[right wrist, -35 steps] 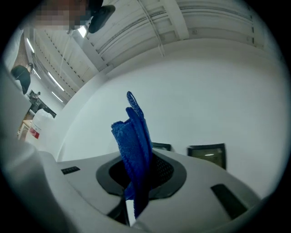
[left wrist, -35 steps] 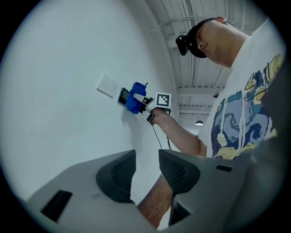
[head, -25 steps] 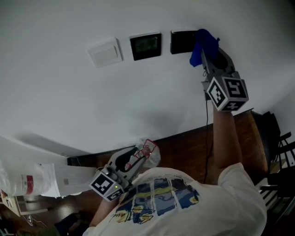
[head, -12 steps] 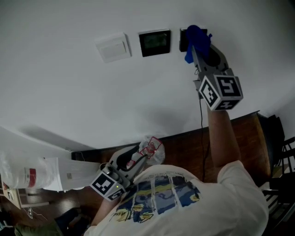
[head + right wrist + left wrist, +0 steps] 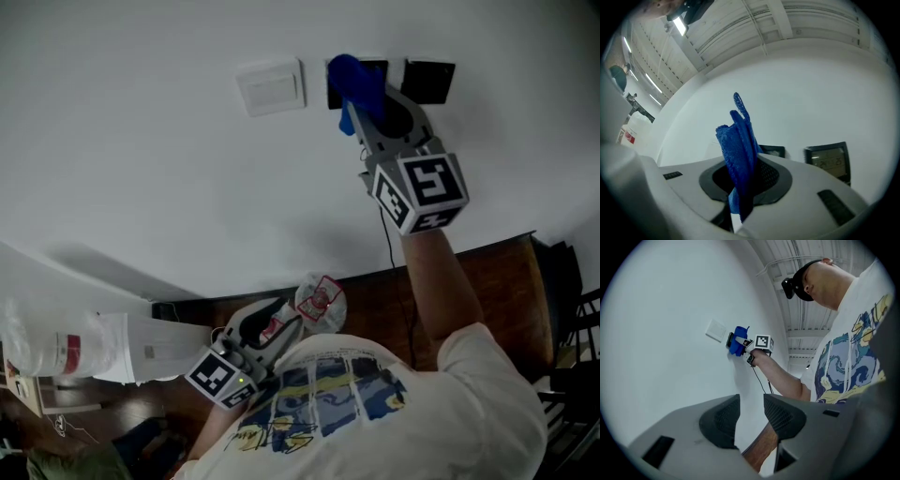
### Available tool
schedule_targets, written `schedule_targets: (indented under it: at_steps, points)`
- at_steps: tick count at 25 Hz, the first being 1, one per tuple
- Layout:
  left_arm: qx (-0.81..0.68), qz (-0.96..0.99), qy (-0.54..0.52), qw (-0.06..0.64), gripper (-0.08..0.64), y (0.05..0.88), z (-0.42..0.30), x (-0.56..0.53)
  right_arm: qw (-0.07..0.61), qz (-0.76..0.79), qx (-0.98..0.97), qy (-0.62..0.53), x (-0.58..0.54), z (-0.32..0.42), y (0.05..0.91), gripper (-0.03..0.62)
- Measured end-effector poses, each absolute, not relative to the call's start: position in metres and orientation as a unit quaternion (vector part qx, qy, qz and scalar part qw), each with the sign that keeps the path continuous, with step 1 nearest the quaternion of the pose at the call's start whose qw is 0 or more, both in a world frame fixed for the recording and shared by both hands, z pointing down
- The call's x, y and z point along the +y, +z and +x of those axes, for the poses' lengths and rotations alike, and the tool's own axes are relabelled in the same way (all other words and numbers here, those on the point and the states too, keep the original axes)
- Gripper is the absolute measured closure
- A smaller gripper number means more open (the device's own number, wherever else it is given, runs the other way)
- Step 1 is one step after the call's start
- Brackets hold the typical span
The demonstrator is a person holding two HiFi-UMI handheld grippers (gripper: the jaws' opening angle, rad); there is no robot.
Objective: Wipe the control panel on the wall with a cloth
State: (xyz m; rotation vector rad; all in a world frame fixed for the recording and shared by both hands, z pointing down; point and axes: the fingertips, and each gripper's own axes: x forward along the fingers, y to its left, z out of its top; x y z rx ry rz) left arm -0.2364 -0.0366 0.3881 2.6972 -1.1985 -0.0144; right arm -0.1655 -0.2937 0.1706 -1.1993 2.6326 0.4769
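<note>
Wall (image 5: 141, 159) w/ control panel (image 5: 828, 161), R gripper (image 5: 367, 111) fingers clamped on blue cloth (image 5: 352, 79), L gripper (image 5: 751, 414) fingers apart.

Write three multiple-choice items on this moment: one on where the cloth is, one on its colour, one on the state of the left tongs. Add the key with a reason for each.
1. Where is the cloth?
A. Over the middle wall plate
B. Over the person's shoulder
C. On the floor

2. What colour is the cloth?
A. Red
B. Blue
C. White

3. How do the left tongs stand?
A. Shut on the cloth
B. Open, with nothing between them
C. Shut on a bottle

Key:
1 A: the head view shows the right tongs holding it up over that plate.
2 B: it shows blue in all three views.
3 B: the left gripper view shows a bare gap between the two pads.
</note>
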Motion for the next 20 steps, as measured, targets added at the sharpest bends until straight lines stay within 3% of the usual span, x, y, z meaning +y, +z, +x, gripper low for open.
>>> schedule_targets:
  at_steps: [6, 10, 20]
  points:
    - [-0.405, 0.909, -0.003, 0.102, 0.419, 0.395, -0.247, -0.033, 0.091, -0.372, 0.909, 0.166, -0.28, -0.21, 0.182, 0.505]
    - [-0.395, 0.912, -0.018, 0.107, 0.419, 0.391, -0.24, -0.036, 0.095, -0.358, 0.912, 0.176, -0.271, -0.203, 0.181, 0.503]
    - [-0.382, 0.917, -0.016, 0.116, 0.419, 0.393, -0.213, -0.052, 0.099, -0.485, 0.852, 0.173, -0.304, -0.04, 0.167, 0.503]
